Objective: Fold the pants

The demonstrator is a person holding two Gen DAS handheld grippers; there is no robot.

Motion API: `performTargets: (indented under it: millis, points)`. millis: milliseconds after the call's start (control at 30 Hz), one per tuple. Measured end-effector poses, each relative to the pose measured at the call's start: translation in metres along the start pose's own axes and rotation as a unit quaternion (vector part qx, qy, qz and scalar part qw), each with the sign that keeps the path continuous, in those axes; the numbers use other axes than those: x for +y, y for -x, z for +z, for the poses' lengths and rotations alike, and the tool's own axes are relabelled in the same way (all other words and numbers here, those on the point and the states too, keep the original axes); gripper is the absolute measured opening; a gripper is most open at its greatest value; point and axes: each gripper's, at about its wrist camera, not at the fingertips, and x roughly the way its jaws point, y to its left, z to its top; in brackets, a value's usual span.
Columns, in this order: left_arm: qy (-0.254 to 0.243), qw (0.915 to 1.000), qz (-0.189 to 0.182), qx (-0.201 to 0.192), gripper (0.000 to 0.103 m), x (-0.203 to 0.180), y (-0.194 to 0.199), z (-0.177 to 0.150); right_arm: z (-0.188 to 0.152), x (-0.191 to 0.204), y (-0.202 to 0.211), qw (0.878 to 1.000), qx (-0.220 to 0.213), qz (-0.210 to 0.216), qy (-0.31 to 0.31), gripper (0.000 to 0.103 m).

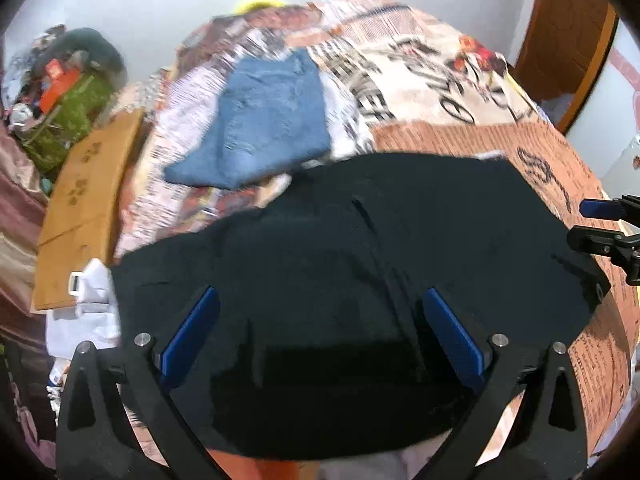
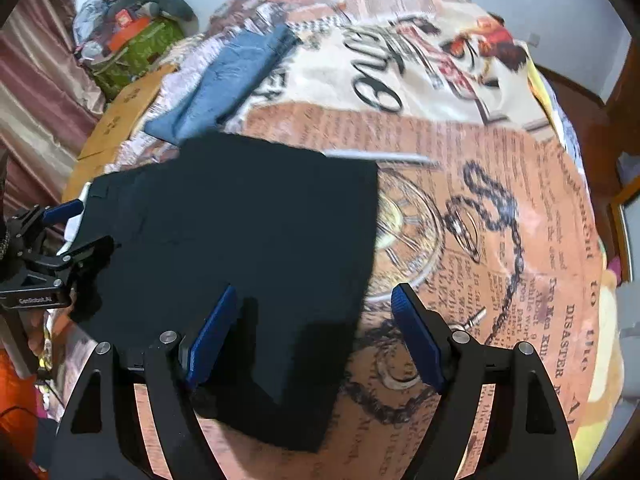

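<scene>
- The black pants [image 1: 340, 272] lie folded flat on a bed whose printed bedspread [image 2: 500, 200] shows newspaper text, a pocket watch and a chain.
- The left claw [image 1: 320, 336] hangs above the pants with its blue pads [image 1: 192, 336] spread wide; dark cloth fills the gap below them, but neither pad presses on it.
- The right claw [image 2: 316, 336] is also spread and grips nothing: its left pad is over the near right corner of the pants, its right pad over bare bedspread.
- Beyond both claws, past the far edge of the black pants, lies a folded pair of blue jeans [image 1: 260, 128].
- Left of the left claw, at the bed's edge, are a cardboard sheet [image 1: 84, 204] and white fabric [image 1: 88, 312].
- Farther off, at the far left, a heap of clutter [image 2: 132, 36] sits against the wall.
</scene>
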Motion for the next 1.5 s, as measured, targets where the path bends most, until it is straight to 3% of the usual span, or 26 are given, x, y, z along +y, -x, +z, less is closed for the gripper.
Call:
performTargets:
  millis: [167,333,500,667,833,1000,1167,1200,1300,1367,1500]
  points:
    - [0.047,0.9971,0.022,-0.056,0.103,0.038,0.043,-0.003,0.011,0.030,0.015,0.999,-0.035,0.020,0.017,0.077]
    - [0.118,0.9886,0.014,-0.092,0.103,0.091,0.077,-0.016,0.025,0.067,0.017,0.997,-0.054,0.045,0.039,0.077]
    - [0.178,0.9813,0.002,-0.073,0.103,0.136,0.078,-0.042,0.029,0.095,0.002,0.996,-0.049,0.052,0.059,0.079]
    - [0.233,0.9720,-0.022,-0.024,0.103,0.168,0.056,-0.074,0.024,0.108,-0.027,0.997,-0.012,0.041,0.070,0.079]
    - [0.292,0.9519,-0.083,0.041,0.103,0.185,0.019,-0.108,0.020,0.100,-0.054,0.998,0.034,0.026,0.053,0.079]
    - [0.335,0.9270,-0.133,0.103,0.103,0.182,-0.018,-0.136,0.016,0.102,-0.057,0.998,0.037,0.016,0.058,0.085]
    - [0.363,0.9034,-0.196,0.118,0.103,0.174,-0.031,-0.148,0.014,0.107,-0.059,0.997,0.033,0.008,0.074,0.091]
    - [0.369,0.8967,-0.217,0.112,0.103,0.175,-0.032,-0.149,0.015,0.107,-0.060,0.997,0.033,0.007,0.074,0.092]
    - [0.400,0.8662,-0.281,0.105,0.103,0.176,-0.041,-0.152,0.016,0.107,-0.062,0.997,0.032,0.008,0.073,0.093]
    - [0.407,0.8615,-0.286,0.104,0.103,0.177,-0.046,-0.149,0.016,0.106,-0.062,0.997,0.031,0.009,0.073,0.093]
    - [0.411,0.8643,-0.270,0.105,0.103,0.179,-0.057,-0.135,0.015,0.107,-0.063,0.997,0.028,0.009,0.076,0.094]
